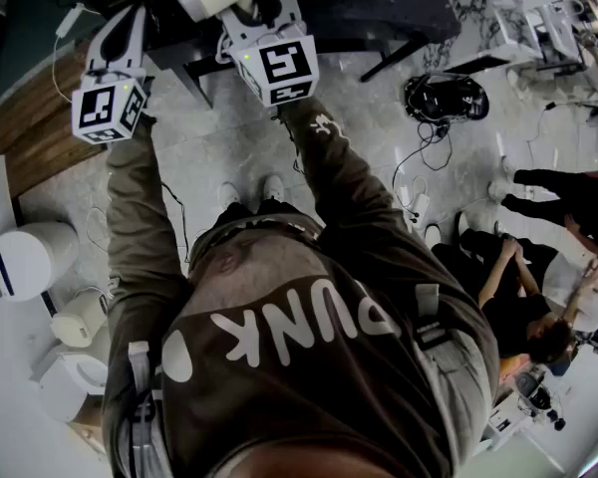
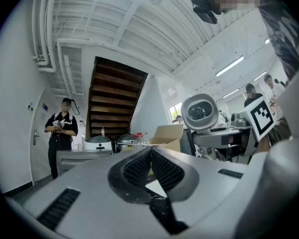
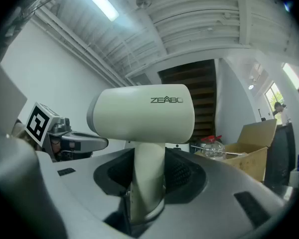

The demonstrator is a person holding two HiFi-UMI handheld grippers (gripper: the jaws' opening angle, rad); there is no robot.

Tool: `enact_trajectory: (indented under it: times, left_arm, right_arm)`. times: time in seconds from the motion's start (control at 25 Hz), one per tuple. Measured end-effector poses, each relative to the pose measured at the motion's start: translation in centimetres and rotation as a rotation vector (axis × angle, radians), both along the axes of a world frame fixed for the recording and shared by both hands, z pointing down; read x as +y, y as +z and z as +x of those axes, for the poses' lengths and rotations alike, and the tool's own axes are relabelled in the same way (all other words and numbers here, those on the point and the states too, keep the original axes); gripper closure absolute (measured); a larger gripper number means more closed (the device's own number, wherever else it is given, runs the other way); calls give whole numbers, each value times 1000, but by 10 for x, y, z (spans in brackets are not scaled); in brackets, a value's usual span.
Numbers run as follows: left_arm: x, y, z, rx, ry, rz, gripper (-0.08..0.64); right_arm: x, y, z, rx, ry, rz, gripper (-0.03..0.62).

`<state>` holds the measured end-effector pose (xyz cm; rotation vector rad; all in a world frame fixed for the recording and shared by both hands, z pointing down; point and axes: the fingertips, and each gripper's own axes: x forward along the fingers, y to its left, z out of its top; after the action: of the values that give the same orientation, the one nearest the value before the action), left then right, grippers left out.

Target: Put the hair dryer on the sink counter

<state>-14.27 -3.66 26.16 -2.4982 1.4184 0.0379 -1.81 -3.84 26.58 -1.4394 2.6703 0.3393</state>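
- While the right gripper (image 3: 149,176) is raised in front of the person, its fingers (image 3: 182,173) are clenched on the handle of the hair dryer (image 3: 142,113). The pads press the handle from both sides.
- Hair dryer: cream-white, upright, barrel lying crosswise above the fingers, dark lettering on its side. It is held in the air and rests on no worktop.
- Left gripper (image 2: 150,156): fingers closed against each other, ribbed pads touching, nothing between them. It is held just beside the right gripper, at its left.
- Marker cubes: one on the left gripper (image 1: 108,108), one on the right gripper (image 1: 279,68), both white with black squares, both at the top of the head view above the person's outstretched sleeves.
- Cardboard box (image 3: 249,151): open-topped, at the right of the right gripper view.
- Clear bottle with a red cap (image 3: 212,146): just left of the box.
- Wooden staircase (image 2: 114,101): dark brown, in the background of both gripper views.
- Standing person (image 2: 61,133): dark clothes, beside a door at the left of the left gripper view.
- Seated person (image 1: 518,297): dark clothes, on the floor at the right of the head view.
- Rounded white appliances (image 1: 30,257): grouped on a white surface at the left edge of the head view.
- Floor (image 1: 369,127): pale grey, marbled, with loose cables.
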Motion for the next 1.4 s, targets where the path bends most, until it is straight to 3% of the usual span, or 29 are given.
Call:
enact_trajectory:
  times: [0.92,1.4]
  left_arm:
    - [2,5,10,-9,-16,-4,566]
    - [8,9,28,-11,-75,3,566]
  right_arm:
    - [3,0,11,-34,-21,1,433]
    - [6,3,33,-38,-57,0,433]
